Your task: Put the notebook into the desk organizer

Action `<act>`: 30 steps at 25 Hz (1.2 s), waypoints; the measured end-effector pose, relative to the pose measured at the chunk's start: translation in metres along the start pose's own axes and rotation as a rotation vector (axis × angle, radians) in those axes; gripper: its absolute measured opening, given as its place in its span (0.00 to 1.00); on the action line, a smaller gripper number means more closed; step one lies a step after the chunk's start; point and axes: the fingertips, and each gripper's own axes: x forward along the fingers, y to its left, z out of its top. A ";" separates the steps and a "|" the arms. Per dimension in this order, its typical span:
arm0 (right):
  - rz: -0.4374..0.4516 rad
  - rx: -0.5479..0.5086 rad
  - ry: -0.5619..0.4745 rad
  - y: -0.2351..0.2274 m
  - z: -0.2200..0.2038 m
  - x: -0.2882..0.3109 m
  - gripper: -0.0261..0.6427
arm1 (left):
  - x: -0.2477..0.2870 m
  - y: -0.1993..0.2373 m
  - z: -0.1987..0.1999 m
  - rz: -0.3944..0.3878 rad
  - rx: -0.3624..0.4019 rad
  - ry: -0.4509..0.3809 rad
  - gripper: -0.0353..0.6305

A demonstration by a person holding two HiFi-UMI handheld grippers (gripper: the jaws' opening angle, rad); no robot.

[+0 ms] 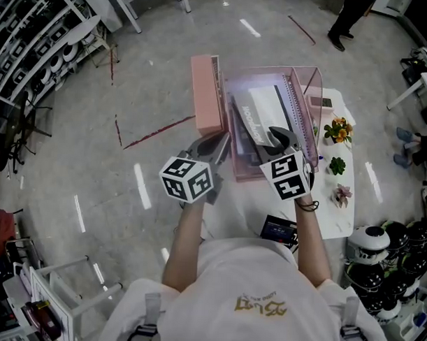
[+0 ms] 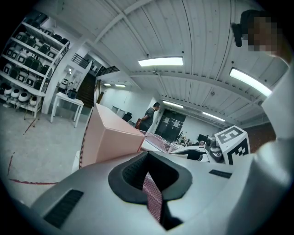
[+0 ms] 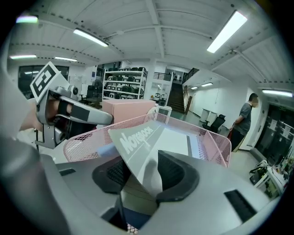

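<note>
**The notebook is in, but not yet safe**

The notebook (image 3: 138,137) is already inside the pink desk organizer (image 1: 273,68), and it leans at a slant. The right gripper (image 3: 142,172) is partly open. A corner of the notebook sits between its jaws, but the pads do not squeeze it.

If this gripper backs out crooked, a jaw could catch the cover and drag the notebook up and out again. The notebook could also flop over, because nothing props it up.

The left gripper (image 2: 149,176) is closed tight on the organizer's mesh wall. A tug there could slide the organizer on the bench (image 1: 337,219) or bump the pink box (image 1: 205,96) just beside it.

Now we count:
- one notebook, as far as we can tell
- one organizer
- one pink box
- two grippers
- three little plants (image 1: 337,165) in a row on the bench
</note>
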 end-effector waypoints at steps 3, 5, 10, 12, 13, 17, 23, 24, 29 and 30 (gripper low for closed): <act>0.040 0.025 0.001 0.003 0.002 -0.001 0.30 | -0.001 0.000 0.001 -0.002 -0.006 -0.002 0.08; 0.064 0.030 0.005 0.004 0.001 -0.001 0.31 | -0.001 -0.001 0.002 -0.006 -0.012 -0.004 0.08; 0.140 0.061 0.006 0.008 0.000 -0.001 0.39 | -0.001 -0.002 0.001 -0.012 -0.012 -0.005 0.08; 0.175 0.071 0.006 0.012 0.001 0.000 0.46 | -0.002 -0.002 0.001 -0.010 -0.013 -0.005 0.08; 0.192 0.071 0.009 0.015 0.001 0.000 0.49 | -0.002 -0.001 0.002 -0.009 -0.014 -0.006 0.08; 0.212 0.065 0.012 0.020 0.002 0.000 0.57 | -0.004 -0.002 0.004 -0.005 -0.014 -0.014 0.08; 0.205 0.092 -0.036 0.020 0.007 -0.005 0.59 | -0.007 -0.002 0.004 -0.003 -0.017 -0.018 0.08; 0.210 0.088 -0.039 0.021 0.007 -0.006 0.60 | -0.007 -0.002 0.004 -0.004 -0.021 -0.020 0.08; 0.246 0.088 -0.047 0.028 0.007 -0.007 0.67 | -0.011 -0.003 0.006 -0.012 -0.032 -0.028 0.08; 0.247 0.103 -0.062 0.028 0.009 -0.008 0.67 | -0.012 -0.004 0.006 -0.013 -0.031 -0.028 0.08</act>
